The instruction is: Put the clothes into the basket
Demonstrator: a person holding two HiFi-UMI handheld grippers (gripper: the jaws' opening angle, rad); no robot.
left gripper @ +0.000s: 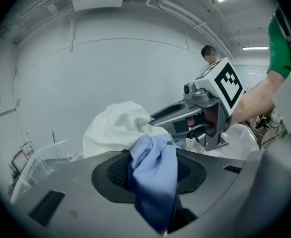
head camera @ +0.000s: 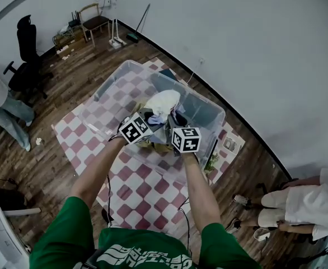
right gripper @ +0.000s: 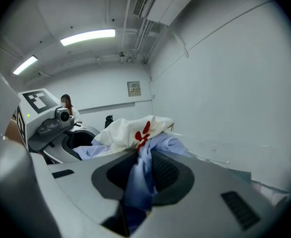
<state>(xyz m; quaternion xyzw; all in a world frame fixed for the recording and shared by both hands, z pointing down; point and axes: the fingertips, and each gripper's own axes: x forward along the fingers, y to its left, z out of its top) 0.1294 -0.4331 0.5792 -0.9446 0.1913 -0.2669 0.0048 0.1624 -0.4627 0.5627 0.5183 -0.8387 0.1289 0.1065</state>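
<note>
Left hand-held gripper and right hand-held gripper both clamp blue cloth; clothes look soft, light, floppy, so you'd best grip bunched folds.

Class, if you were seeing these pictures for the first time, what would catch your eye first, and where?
A bundle of white and blue clothes, pinched by the left gripper and right gripper, is held over the clear basket in mid-picture. The basket stands on a checked mat.
</note>
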